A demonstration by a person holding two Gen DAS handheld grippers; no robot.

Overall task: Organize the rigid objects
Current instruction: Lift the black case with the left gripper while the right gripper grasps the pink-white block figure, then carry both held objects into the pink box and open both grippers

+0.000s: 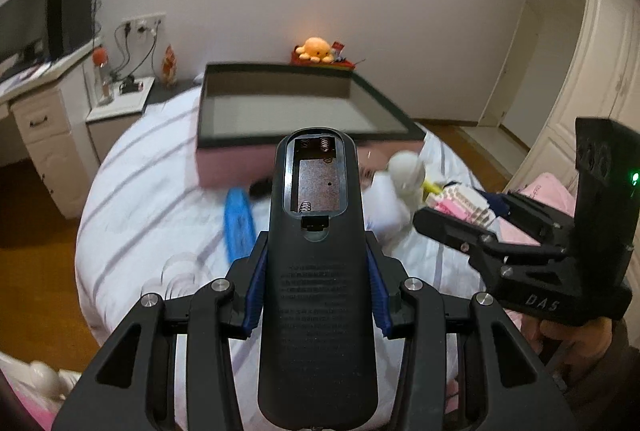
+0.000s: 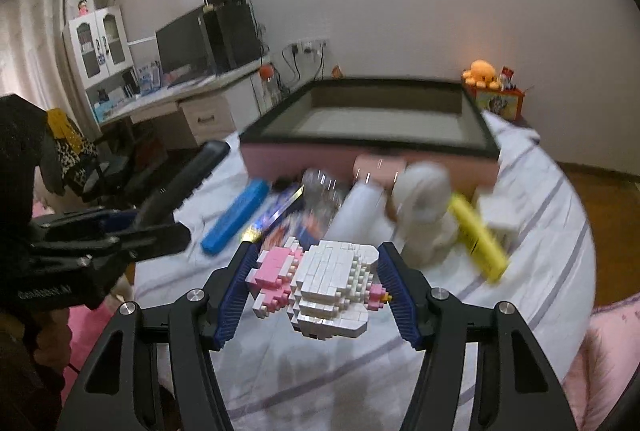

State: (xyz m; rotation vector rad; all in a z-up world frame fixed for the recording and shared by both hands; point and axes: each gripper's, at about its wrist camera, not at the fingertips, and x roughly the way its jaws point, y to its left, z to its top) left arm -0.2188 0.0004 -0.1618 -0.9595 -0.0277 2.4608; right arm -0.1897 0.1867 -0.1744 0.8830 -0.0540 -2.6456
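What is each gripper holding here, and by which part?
The left gripper grips a black remote, battery cover off, by its two long sides near mid-length. The right gripper holds a pink-and-white brick figure by its two ends.

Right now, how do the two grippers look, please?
Both are black, with angular linkage arms and silver pivot screws. The left gripper and right gripper have ribbed blue pads. The right one's body shows white letters "DAS" and a green light.

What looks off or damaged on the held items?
The black remote control in the left gripper has no battery cover: its compartment is open, springs showing, no batteries. The brick figure in the right gripper looks intact.
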